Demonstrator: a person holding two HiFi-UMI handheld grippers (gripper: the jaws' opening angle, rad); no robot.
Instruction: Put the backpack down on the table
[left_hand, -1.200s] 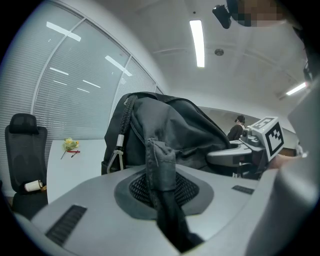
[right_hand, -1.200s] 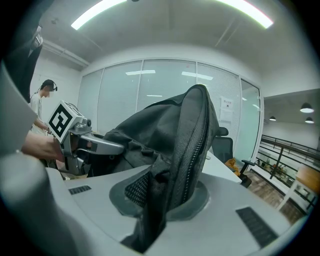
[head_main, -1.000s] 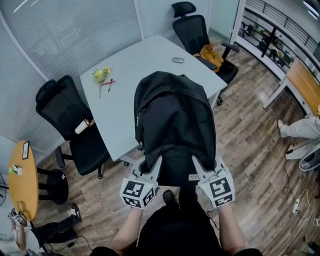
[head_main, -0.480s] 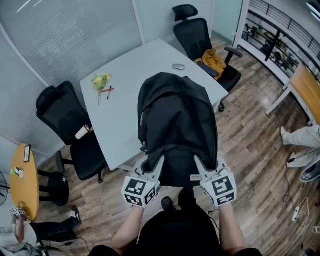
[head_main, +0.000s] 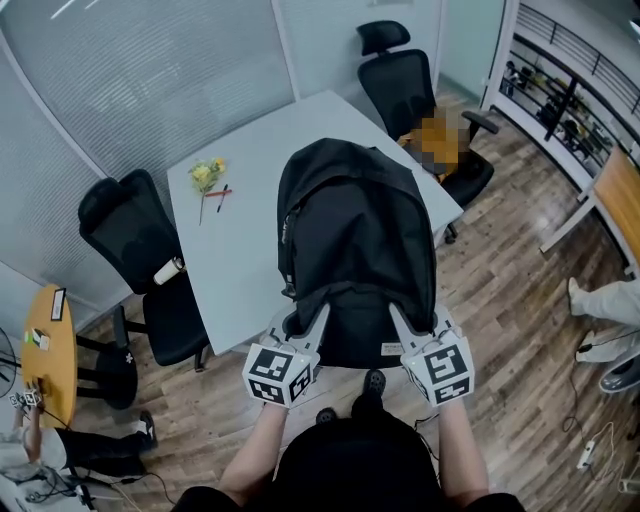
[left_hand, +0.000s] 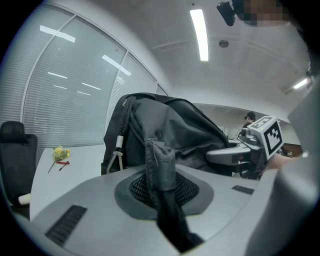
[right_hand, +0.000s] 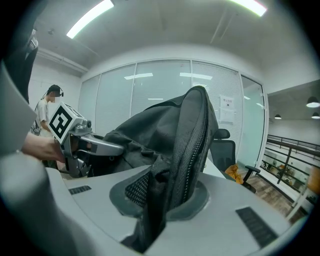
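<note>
The large black fabric backpack (head_main: 355, 250) hangs over the near right part of the pale grey desk (head_main: 235, 250). From above, its lower end reaches out past the desk's near edge toward the person. Whether any part of it already rests on the desk top, I cannot tell.

Both tools carry it. The left gripper (head_main: 318, 312) is clamped on a dark grey webbing strap (left_hand: 159, 160) that runs up between its jaws. The right gripper (head_main: 396, 314) is clamped on a black mesh-padded shoulder strap (right_hand: 190, 145).

The whole load hangs from two narrow pinches of soft strap. A jerk or an uneven lift could let one strap slide through the pads, and the bag would swing down on that side.

The greater risk, as I judge it, is placement. Released where it hangs, much of its weight seems to lie beyond the desk's near edge, so it could tip onto the wooden floor (head_main: 510, 280). Pushed too far across the desk instead, the slack top could flop onto the small bunch of yellow flowers (head_main: 205, 175) and the red pen (head_main: 217, 193) at the desk's far left.
</note>
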